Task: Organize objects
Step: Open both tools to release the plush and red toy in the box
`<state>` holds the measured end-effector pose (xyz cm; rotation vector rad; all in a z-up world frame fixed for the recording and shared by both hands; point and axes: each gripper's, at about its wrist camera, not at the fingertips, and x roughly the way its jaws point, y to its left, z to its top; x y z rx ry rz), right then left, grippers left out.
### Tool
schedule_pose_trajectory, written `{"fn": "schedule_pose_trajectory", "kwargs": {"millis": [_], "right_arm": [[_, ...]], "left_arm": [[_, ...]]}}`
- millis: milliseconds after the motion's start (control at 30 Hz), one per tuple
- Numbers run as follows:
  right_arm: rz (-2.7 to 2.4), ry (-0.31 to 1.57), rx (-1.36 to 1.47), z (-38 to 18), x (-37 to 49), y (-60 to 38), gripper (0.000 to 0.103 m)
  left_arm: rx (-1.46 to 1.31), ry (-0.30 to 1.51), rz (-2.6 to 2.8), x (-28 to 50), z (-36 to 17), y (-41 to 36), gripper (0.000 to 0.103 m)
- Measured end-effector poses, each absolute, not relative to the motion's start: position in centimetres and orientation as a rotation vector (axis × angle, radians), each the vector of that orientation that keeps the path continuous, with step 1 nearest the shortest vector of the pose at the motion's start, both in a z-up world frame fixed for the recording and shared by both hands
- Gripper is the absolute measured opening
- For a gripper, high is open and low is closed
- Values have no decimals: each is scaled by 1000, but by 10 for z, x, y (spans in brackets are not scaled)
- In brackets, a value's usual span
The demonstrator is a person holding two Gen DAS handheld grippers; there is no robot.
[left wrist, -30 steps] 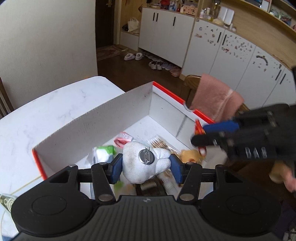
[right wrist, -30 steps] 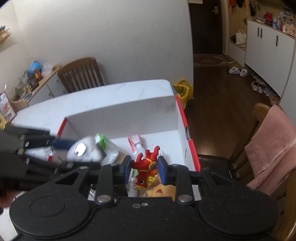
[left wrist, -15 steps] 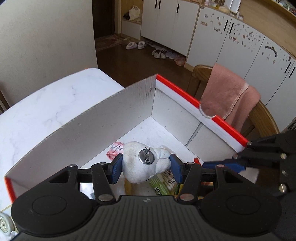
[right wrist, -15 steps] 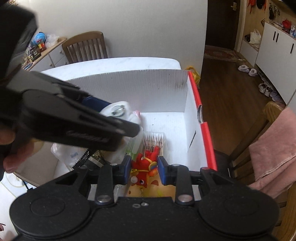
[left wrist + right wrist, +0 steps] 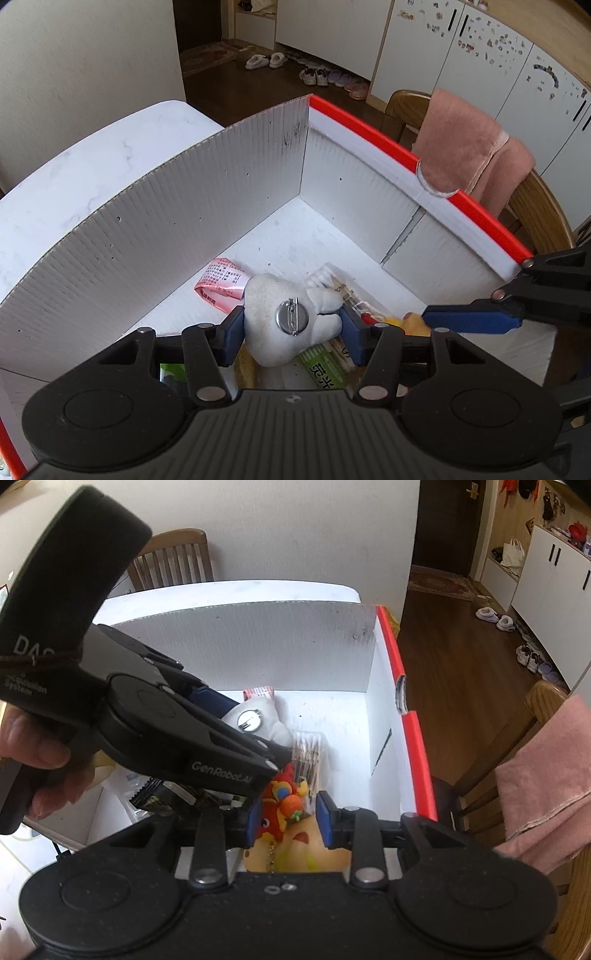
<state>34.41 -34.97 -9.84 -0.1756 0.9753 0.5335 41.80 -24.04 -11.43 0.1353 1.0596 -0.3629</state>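
Observation:
My left gripper is shut on a white plush brooch with a round metal pin back, held low inside the white box with a red rim. The brooch also shows in the right wrist view. My right gripper is open inside the same box. A red plush toy lies between its fingers, touching the left pad and clear of the right one. The right gripper shows in the left wrist view at the box's right wall.
The box holds a pink paper slip, a pack of cotton swabs, a green packet and a yellow plush. The box stands on a white marble table. A wooden chair with a pink towel is beside it.
Both grippers have sunk deeper into the box. The right gripper's jaws have widened, and the red toy has slipped from its grip. The left gripper still holds the brooch.

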Motion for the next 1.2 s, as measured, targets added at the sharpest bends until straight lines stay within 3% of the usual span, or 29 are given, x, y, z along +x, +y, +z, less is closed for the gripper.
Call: {"fn": "schedule_pose_trajectory", "kwargs": {"millis": [300, 433, 1200], "right_arm": [[540, 968, -128, -90, 338, -359, 36], [542, 948, -114, -83, 332, -360, 46], [577, 874, -38, -40, 292, -353, 52]], "left_arm": [[115, 1038, -378, 410, -109, -233, 55], [90, 1011, -382, 402, -99, -227, 60], [18, 866, -328, 325, -36, -170, 63]]}}
